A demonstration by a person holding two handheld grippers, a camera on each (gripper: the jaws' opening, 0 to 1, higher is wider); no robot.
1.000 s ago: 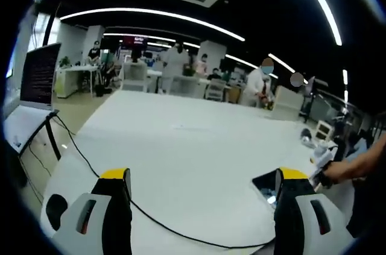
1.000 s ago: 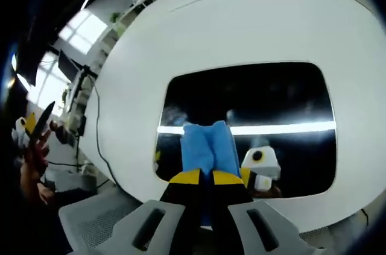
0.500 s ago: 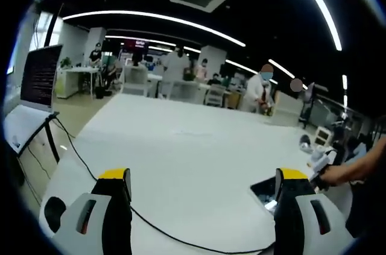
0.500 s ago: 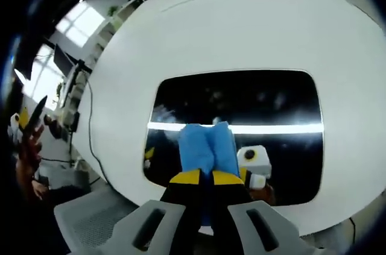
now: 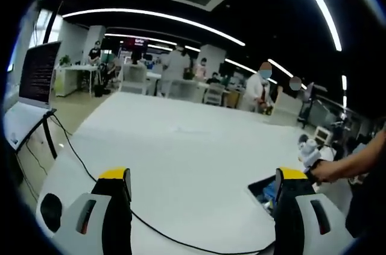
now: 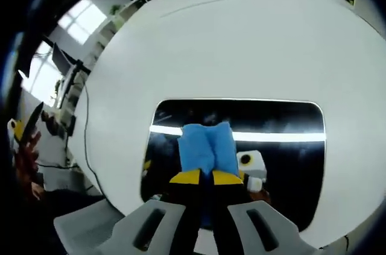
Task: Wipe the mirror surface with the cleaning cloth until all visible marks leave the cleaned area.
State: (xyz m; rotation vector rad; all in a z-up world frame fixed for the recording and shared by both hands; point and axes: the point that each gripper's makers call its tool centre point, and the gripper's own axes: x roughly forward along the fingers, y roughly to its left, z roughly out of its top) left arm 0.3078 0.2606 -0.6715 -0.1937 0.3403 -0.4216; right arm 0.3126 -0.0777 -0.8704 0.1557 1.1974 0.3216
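Open-plan lab or office, long ceiling light strips (image 5: pixel 151 14), rows of desks (image 5: pixel 78 71), people at workstations (image 5: pixel 256 89); big white table (image 5: pixel 181 146)

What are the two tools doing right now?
Left tool: open, holding nothing.
Right tool: shut on the folded blue cleaning cloth, over the dark rectangular mirror.

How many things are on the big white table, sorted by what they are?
Dark rectangular mirror: 1
Blue cleaning cloth, pinched in the right gripper over the mirror: 1
Thin black cable trailing across the white table: 1
Total: 3
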